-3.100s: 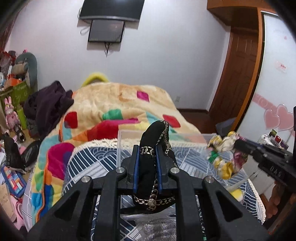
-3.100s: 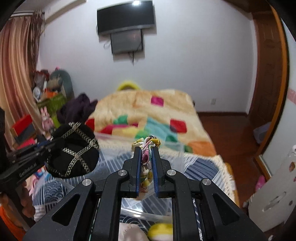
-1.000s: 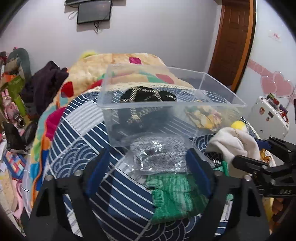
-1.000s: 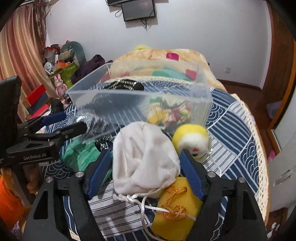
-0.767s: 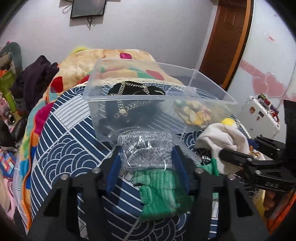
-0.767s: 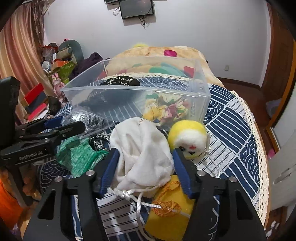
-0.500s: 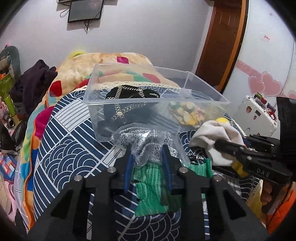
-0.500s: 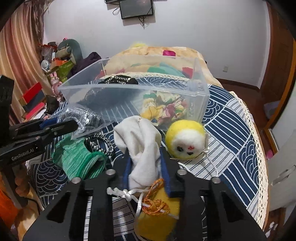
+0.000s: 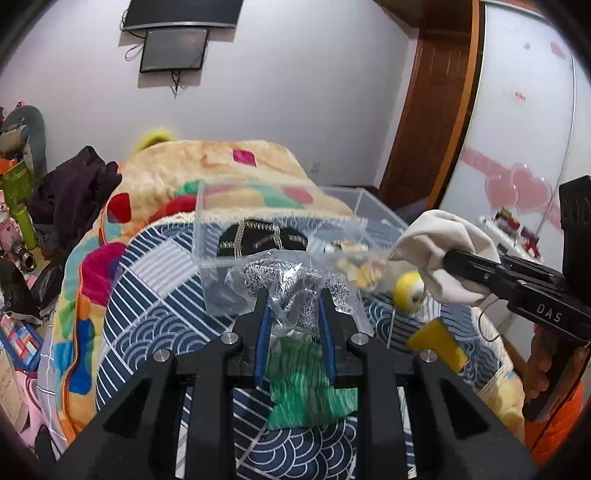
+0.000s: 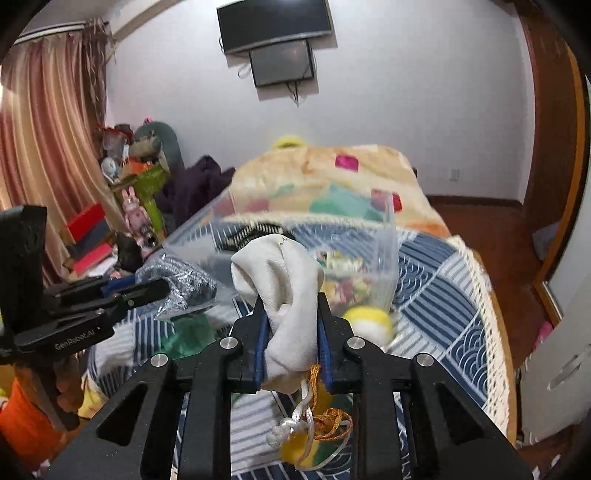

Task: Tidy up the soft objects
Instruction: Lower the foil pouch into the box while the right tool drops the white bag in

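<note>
My left gripper (image 9: 293,295) is shut on a clear plastic bag with grey knit inside (image 9: 291,284) and holds it up in front of the clear plastic bin (image 9: 207,206). My right gripper (image 10: 290,299) is shut on a white drawstring pouch (image 10: 284,284), lifted off the bed; the pouch also shows in the left wrist view (image 9: 443,243). The bin (image 10: 388,236) holds a black chain-trimmed item (image 9: 262,240) and a floral cloth (image 10: 343,280). A green knit item (image 9: 310,380), a yellow plush ball (image 9: 408,288) and a yellow pouch (image 9: 439,343) lie on the blue patterned bedspread (image 9: 147,314).
A colourful blanket (image 9: 221,166) covers the bed beyond the bin. Dark clothes (image 9: 74,192) and toys (image 10: 144,177) pile at the left. A wooden door (image 9: 432,110) and a white wardrobe (image 9: 524,110) stand at the right. A TV (image 10: 273,22) hangs on the wall.
Both grippers have closed on their items and lifted them off the bed: the left with the bagged knit, the right with the white pouch. Earlier they dropped the black item and floral cloth into the bin.
</note>
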A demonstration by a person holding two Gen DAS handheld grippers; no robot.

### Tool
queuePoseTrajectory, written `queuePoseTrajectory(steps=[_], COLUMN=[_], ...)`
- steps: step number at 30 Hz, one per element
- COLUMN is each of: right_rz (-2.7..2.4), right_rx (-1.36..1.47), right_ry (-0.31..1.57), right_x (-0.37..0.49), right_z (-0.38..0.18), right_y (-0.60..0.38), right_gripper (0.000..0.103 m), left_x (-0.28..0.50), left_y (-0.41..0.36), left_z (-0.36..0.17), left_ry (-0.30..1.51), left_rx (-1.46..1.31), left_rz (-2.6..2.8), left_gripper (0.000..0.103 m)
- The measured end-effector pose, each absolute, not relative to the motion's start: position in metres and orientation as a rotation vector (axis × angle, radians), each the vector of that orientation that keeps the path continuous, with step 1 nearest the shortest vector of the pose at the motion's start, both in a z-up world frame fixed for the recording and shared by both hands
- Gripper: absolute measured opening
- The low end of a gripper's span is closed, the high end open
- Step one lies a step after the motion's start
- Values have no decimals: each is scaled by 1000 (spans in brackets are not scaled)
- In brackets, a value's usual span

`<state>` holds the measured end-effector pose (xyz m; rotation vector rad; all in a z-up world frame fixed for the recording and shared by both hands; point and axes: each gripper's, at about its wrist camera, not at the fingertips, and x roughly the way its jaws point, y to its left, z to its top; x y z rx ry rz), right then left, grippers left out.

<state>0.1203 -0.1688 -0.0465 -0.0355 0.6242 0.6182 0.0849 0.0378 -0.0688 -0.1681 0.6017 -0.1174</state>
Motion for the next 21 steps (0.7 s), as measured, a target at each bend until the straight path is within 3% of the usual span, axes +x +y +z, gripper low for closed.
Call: queuePoseTrajectory(steps=[12,21], right_rz=[600,565], right_rx=[6,7], right_ry=[510,537], right_x=[148,179], right_z=[-9,-12], right_y=[-159,-132], right_gripper=[21,21], left_x=[111,148], left_y=[54,50], left_z=[-33,-43], left_ry=[511,552], left_rx=[-181,-152], left_rz=[-59,-29], left_gripper=[24,24])
